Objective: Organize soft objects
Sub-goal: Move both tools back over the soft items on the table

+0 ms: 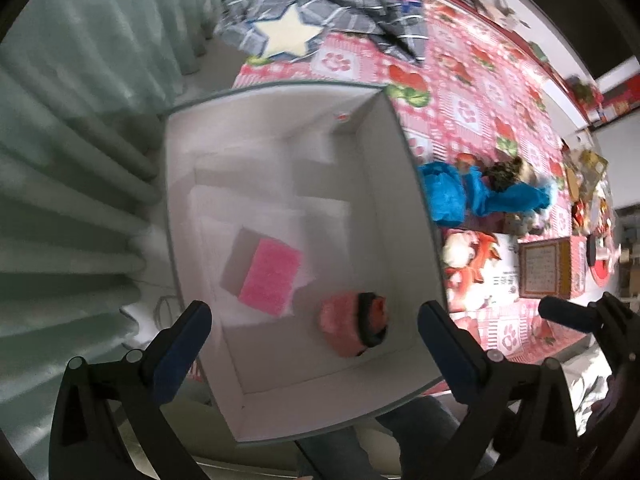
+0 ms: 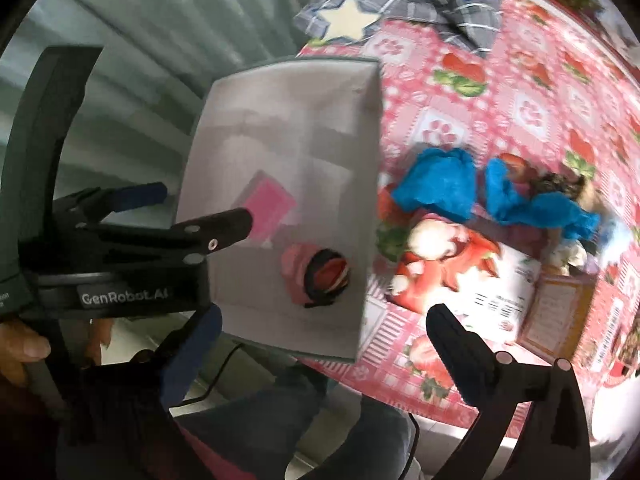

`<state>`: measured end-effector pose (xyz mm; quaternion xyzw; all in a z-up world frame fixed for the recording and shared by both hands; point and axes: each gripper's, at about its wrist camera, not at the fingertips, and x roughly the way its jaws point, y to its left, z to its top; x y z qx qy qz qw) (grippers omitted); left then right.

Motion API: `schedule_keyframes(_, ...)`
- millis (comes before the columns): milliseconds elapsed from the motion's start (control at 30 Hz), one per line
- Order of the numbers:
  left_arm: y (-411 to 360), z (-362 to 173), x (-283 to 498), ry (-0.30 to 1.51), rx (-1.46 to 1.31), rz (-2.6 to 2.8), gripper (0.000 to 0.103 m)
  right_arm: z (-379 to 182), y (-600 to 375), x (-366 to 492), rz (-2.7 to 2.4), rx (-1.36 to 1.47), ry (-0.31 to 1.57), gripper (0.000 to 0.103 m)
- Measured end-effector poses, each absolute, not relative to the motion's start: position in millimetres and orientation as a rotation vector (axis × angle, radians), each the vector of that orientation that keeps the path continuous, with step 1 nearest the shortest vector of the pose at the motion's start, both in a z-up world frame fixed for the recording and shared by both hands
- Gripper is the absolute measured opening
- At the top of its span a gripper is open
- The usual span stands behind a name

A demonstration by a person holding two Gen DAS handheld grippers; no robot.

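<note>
Hovering wide open, both grippers hold nothing above the white cardboard box (image 1: 384, 184).
Pink rectangular sponge (image 1: 270, 276) and pink plush toy (image 1: 352, 330) lie inside; left gripper (image 1: 316, 332), right gripper (image 2: 324, 328).

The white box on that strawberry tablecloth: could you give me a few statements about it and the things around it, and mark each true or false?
1. A pink sponge lies inside the white box. True.
2. The blue cloth is in the box. False: it lies outside it on the tablecloth.
3. The left tool grips the pink plush item. False: its jaws stand wide open above it.
4. The right tool is open and empty. True.
5. A star-patterned grey cloth lies beyond the box. True.
</note>
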<state>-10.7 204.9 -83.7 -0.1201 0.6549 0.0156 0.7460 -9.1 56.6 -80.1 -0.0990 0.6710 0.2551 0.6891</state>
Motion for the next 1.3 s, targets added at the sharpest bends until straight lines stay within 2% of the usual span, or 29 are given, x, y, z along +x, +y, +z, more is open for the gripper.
schedule_keyframes(333, 130, -54, 25, 1.395, -0.188, -0.147, 0.103, -25, -40, -2, 0.407, 0.02, 1.458, 0.103)
schedule_keyframes(600, 59, -60, 56, 1.404, -0.015, -0.205, 0.103, -6, -152, 29, 0.235, 0.197, 1.411, 0.103)
schedule_keyframes(933, -1, -117, 120, 1.526, 0.159, -0.237, 0.103, -37, -261, 77, 0.116, 0.355, 1.453, 0.103)
schedule_keyframes(1167, -33, -165, 148, 1.655, 0.231, -0.31, 0.103, -77, -299, 88, 0.087, 0.415, 1.528, 0.103)
schedule_keyframes(1300, -31, -173, 162, 1.68, 0.172, -0.296, 0.103, -100, -305, 98, 0.088, 0.43, 1.573, 0.103)
